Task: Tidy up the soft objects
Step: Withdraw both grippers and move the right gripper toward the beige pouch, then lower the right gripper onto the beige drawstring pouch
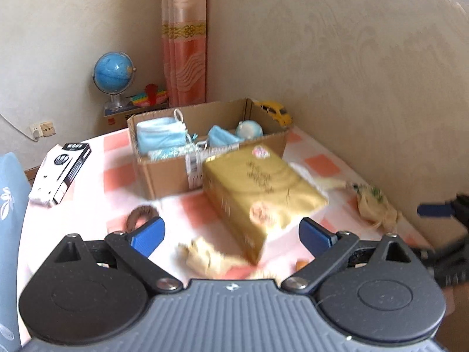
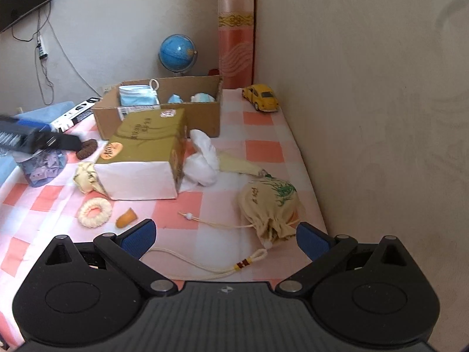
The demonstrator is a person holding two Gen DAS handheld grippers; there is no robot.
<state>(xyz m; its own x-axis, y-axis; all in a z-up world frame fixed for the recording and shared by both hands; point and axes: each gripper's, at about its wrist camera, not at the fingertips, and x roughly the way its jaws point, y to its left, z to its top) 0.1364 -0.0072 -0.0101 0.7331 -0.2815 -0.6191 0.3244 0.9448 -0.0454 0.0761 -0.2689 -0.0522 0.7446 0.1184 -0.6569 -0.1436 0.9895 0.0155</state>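
Note:
A cardboard box [image 1: 164,176] [image 2: 205,117] holds blue face masks [image 1: 159,138] [image 2: 137,95]. In front of it lies a gold tissue pack [image 1: 258,187] [image 2: 146,152]. A cream drawstring pouch [image 2: 269,205] [image 1: 372,205] lies by the wall. A cream scrunchie [image 2: 95,212], a brown scrunchie [image 2: 87,148] [image 1: 140,215], crumpled cream cloth [image 2: 85,177] [image 1: 205,256] and white cloth [image 2: 205,158] lie around the pack. My left gripper [image 1: 231,234] is open above the pack's near end. My right gripper [image 2: 225,239] is open, just before the pouch and its cord [image 2: 222,272].
A yellow toy car [image 2: 262,96] [image 1: 275,111] stands at the far corner by the sofa back. A black-and-white box [image 1: 63,170] lies at the left. A small orange piece [image 2: 126,218] lies near the cream scrunchie. A globe [image 1: 114,73] stands behind the checked table [image 2: 258,149].

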